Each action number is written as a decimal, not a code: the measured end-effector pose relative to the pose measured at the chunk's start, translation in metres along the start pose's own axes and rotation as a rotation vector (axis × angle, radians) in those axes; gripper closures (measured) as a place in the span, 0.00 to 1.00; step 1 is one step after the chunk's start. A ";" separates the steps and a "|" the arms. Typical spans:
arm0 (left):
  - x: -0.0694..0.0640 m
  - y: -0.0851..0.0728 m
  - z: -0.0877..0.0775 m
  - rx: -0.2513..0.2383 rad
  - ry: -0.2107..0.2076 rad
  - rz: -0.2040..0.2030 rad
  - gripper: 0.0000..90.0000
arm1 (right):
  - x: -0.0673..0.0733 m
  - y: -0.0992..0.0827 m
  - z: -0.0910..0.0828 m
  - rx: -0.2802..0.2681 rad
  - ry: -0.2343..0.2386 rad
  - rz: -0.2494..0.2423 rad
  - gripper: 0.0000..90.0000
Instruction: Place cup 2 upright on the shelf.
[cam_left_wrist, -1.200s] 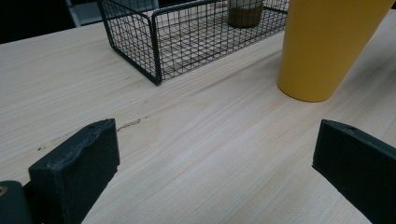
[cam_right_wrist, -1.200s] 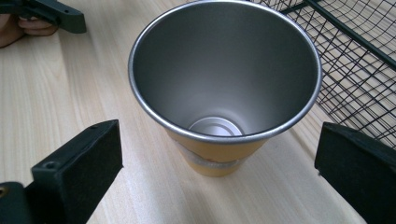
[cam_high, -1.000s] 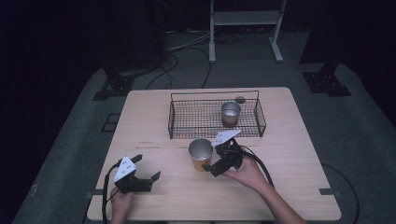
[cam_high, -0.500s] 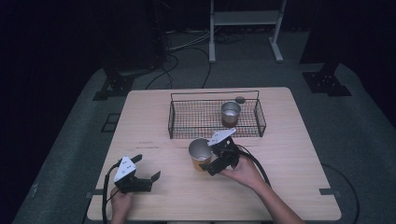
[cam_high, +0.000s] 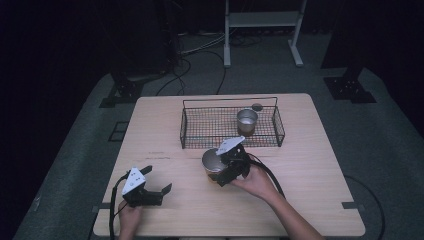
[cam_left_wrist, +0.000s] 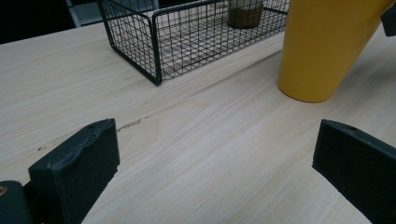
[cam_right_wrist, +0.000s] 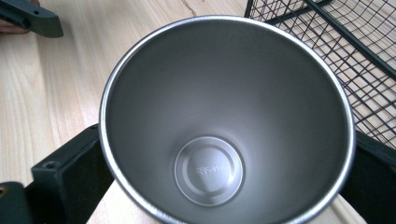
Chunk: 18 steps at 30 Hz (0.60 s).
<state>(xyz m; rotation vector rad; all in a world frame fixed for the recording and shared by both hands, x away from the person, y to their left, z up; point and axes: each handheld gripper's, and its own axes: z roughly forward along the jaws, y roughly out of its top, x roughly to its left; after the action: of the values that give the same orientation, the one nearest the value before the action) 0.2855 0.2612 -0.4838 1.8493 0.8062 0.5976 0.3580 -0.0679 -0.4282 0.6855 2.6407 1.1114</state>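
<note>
A yellow cup (cam_high: 214, 162) with a steel inside (cam_right_wrist: 219, 116) is just in front of the wire basket (cam_high: 200, 127), mid-table. My right gripper (cam_high: 218, 171) is shut on it, one jaw on each side of its wall (cam_right_wrist: 219, 172). In the left gripper view the yellow cup (cam_left_wrist: 322, 46) leans a little with its base on or just above the wood. A second steel cup (cam_high: 247, 120) stands upright inside the basket (cam_left_wrist: 187, 37). My left gripper (cam_high: 159, 179) rests open near the front left edge, nothing between its jaws (cam_left_wrist: 215, 154).
A small round dark object (cam_high: 257, 106) lies behind the basket near the table's (cam_high: 310, 200) far edge. Cables trail from both grippers over the table's front. The floor around holds stand feet and a white frame (cam_high: 260, 30).
My right gripper has shifted slightly left and turned, the yellow cup moving with it. The left gripper has stayed in place.
</note>
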 end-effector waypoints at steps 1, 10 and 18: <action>0.000 0.000 0.000 0.000 0.000 0.000 0.00 | 0.000 0.000 0.001 -0.002 0.001 -0.002 0.00; 0.000 0.000 0.000 -0.001 0.000 0.002 0.00 | 0.000 0.002 0.005 0.022 -0.002 -0.023 0.06; 0.000 0.000 0.000 0.000 0.000 0.002 0.00 | -0.002 0.001 0.004 0.028 0.018 -0.028 0.15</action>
<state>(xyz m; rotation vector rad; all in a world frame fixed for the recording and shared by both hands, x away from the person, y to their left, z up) 0.2856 0.2612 -0.4837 1.8499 0.8045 0.5992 0.3613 -0.0653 -0.4300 0.6445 2.6770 1.0800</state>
